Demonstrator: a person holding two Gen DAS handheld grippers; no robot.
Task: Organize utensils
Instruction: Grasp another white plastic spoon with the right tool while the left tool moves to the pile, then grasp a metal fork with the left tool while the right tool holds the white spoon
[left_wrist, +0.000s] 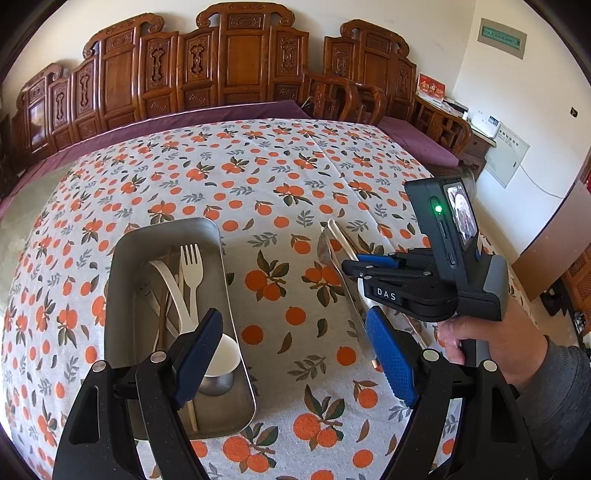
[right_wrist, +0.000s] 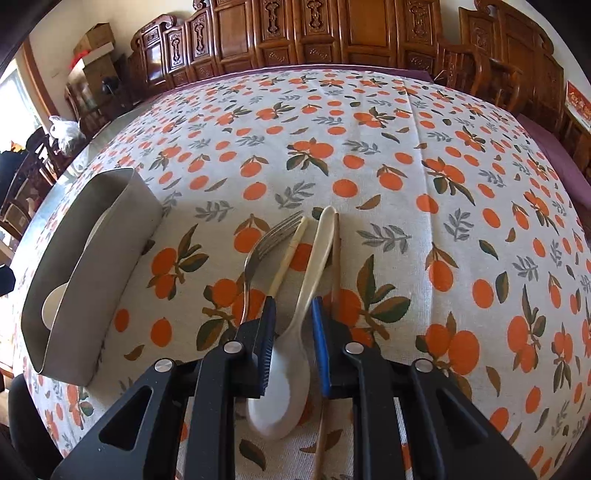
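Four utensils lay side by side on the cloth (right_wrist: 369, 147) in the right wrist view: a steel fork (right_wrist: 258, 254), a pale chopstick (right_wrist: 288, 254), a white spoon (right_wrist: 280, 398) and a brown chopstick (right_wrist: 336, 266); all pointed away from the camera, the spoon's bowl nearest to it. The right gripper (right_wrist: 294, 301) was angled down over them with its jaws drawn narrow, one on each side of the spoon's neck; the spoon rested on the cloth; whether the pads pressed on it I could not tell. The pale chopstick ran under the left finger; the brown one ran just beside the right finger; the steel fork lay just left of the pale chopstick.

A steel tray (left_wrist: 122, 280) stood on the cloth to the left of these, apart from them; in the right wrist view only its outer wall and a little of its inside showed. From the left wrist its contents were plain: a white fork (left_wrist: 192, 269) with tines at the far end, a second spoon (left_wrist: 221, 354) with its bowl at the near end, thin sticks (left_wrist: 162, 302) beneath them, and something round and steel (left_wrist: 216, 384) under the second spoon's bowl.

The left gripper (left_wrist: 291, 317) was tilted down above the tray's near right corner, jaws spread wide, nothing between them; its left finger overlapped the tray, its right finger was over bare cloth.

A hand (left_wrist: 491, 343) in a grey sleeve (left_wrist: 554, 387) held the right gripper's handle; carved wooden seats (left_wrist: 243, 66) lined the wall behind.
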